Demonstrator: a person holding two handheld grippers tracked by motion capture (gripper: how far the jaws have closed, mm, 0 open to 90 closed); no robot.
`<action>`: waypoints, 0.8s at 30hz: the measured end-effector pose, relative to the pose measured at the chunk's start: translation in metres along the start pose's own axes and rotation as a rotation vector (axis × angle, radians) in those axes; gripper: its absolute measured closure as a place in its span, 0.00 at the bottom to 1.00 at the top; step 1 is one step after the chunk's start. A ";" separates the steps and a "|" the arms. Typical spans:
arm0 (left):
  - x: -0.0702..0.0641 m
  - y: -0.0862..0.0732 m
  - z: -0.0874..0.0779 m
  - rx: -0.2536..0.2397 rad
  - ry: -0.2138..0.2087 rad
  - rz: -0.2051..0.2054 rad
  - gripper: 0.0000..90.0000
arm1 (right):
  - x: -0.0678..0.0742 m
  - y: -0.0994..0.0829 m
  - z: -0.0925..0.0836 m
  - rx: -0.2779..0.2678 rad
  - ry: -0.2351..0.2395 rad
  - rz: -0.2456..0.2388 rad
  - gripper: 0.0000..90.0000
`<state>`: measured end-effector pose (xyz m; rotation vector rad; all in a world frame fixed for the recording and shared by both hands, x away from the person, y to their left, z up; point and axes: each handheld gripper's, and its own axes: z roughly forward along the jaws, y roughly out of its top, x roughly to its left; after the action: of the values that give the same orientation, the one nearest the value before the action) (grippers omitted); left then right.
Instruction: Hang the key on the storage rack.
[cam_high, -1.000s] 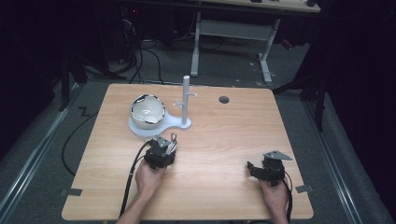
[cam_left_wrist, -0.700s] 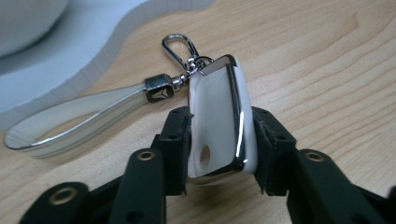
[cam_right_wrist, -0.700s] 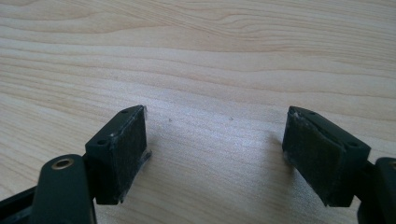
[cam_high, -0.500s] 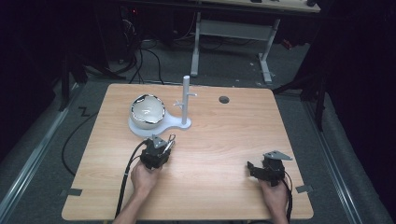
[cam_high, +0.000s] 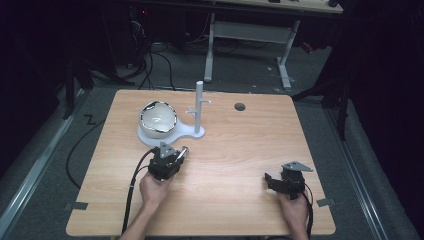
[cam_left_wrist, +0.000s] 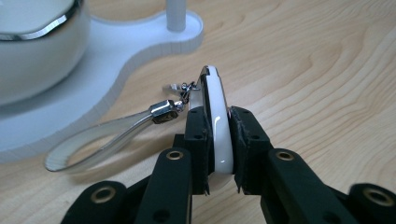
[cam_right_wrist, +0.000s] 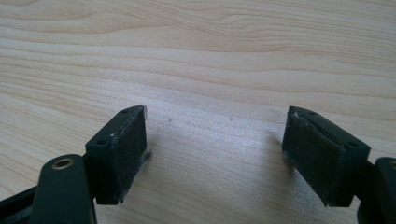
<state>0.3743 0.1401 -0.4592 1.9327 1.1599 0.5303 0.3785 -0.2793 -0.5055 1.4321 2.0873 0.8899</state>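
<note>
My left gripper (cam_left_wrist: 217, 116) is shut on a thin white oval tag (cam_left_wrist: 214, 91), held on edge just above the table. A clear strap loop (cam_left_wrist: 93, 144) hangs from the tag by a small metal clasp and lies on the wood. In the high view the left gripper (cam_high: 170, 156) sits just in front of a white stand base (cam_high: 182, 131). The base carries a white bowl with a chrome rim (cam_high: 157, 119) and an upright white post (cam_high: 199, 105) with short pegs. My right gripper (cam_right_wrist: 215, 140) is open over bare wood at the front right of the table (cam_high: 274, 180).
The wooden table (cam_high: 240, 150) has a dark round hole (cam_high: 240, 106) near its far edge. Cables trail from both grippers over the front edge. Behind the table are a desk frame and floor cables in the dark.
My left gripper has shifted slightly to the left, with the white tag still in it. The right gripper has not moved.
</note>
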 end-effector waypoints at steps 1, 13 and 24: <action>0.001 0.004 -0.007 -0.022 -0.018 -0.007 0.87 | 0.000 0.000 0.000 0.000 0.001 0.000 0.24; 0.005 0.024 -0.040 -0.113 -0.078 -0.021 0.86 | 0.000 0.000 0.000 0.000 0.001 -0.001 0.24; 0.010 0.037 -0.051 -0.140 -0.093 -0.026 0.86 | 0.000 0.000 0.000 -0.001 0.002 -0.002 0.24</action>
<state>0.3639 0.1603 -0.3998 1.8011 1.0594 0.4893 0.3785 -0.2797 -0.5055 1.4288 2.0891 0.8920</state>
